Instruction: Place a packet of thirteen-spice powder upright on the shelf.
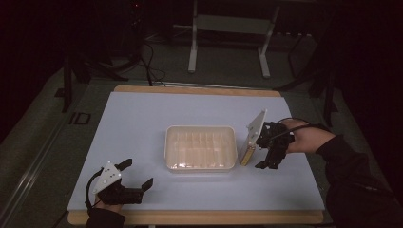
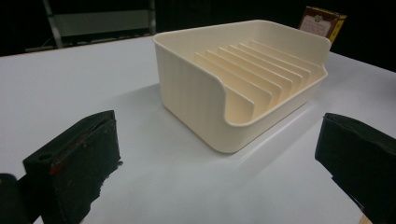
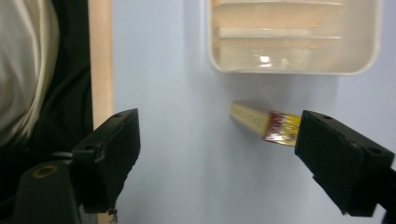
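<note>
With both grippers open — my left gripper (image 1: 138, 175) idle, my right gripper (image 3: 219, 154) straddling nothing — the small box (image 3: 266, 125) stands beside the slotted tray (image 1: 200, 164), where my closing right jaw may tip it.

In the high view the right gripper (image 1: 266, 154) and its grey plate cover most of the yellow-edged box (image 1: 245, 156), so whether a jaw touches it cannot be told. In the right gripper view the box (image 3: 264, 125) is blurred, its print unreadable, and the cream rack (image 3: 292, 67) is cut off at the top edge.
</note>
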### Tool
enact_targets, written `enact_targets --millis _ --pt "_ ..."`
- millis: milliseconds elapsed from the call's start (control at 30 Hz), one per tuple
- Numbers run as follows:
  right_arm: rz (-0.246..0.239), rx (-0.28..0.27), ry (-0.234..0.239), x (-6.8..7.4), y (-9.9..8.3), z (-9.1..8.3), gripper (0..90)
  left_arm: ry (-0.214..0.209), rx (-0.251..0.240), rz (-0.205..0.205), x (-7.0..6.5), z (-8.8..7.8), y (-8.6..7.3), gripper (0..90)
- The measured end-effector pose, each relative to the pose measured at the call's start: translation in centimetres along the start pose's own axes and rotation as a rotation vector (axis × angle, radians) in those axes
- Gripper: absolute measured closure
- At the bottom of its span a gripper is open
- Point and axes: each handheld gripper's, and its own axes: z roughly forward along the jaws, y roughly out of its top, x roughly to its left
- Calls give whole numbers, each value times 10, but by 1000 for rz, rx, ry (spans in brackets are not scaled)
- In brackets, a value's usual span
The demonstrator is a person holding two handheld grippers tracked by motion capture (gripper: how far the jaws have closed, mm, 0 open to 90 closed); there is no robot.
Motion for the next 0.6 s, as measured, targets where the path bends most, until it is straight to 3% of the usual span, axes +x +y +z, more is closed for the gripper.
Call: enact_targets --millis 233,367,533,600 --pt "60 -31 -24 -18 1 -3 140 0 1 0 0 0 0 1" --pt "81 5 -22 -29 0 1 140 -3 -3 -2 0 0 0 1" --pt "121 11 6 -41 -3 7 141 -5 -4 -3 1 0 0 1" --pt "114 35 -10 -42 -4 11 136 -5 -3 -3 0 0 0 1"
